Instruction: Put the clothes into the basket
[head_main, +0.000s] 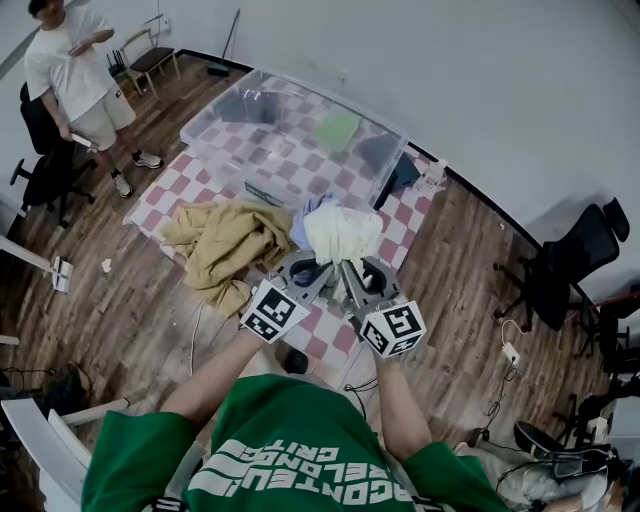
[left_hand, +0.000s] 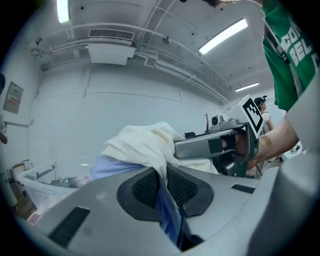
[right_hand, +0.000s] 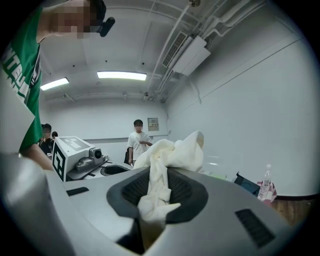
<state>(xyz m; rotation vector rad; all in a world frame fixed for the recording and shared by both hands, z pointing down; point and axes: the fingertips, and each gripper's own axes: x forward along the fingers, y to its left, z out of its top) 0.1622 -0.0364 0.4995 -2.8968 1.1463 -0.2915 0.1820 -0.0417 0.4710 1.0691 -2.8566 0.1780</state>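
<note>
Left gripper (left_hand: 163, 186) clamped narrow on blue garment (head_main: 303, 225) and cream garment (head_main: 342, 235); right gripper (right_hand: 152, 192) pinched same cream garment. Bundle hung near clear basket (head_main: 215, 150), over checkered mat (head_main: 165, 190); tan garment (head_main: 225, 245) beside.

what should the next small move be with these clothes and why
Probably carry both hand-held grippers forward until the clothes hang over the clear basket. The left hand-held gripper is clamped on the blue garment, the right hand-held gripper on the cream garment, both held above the checkered mat, short of the basket.
</note>
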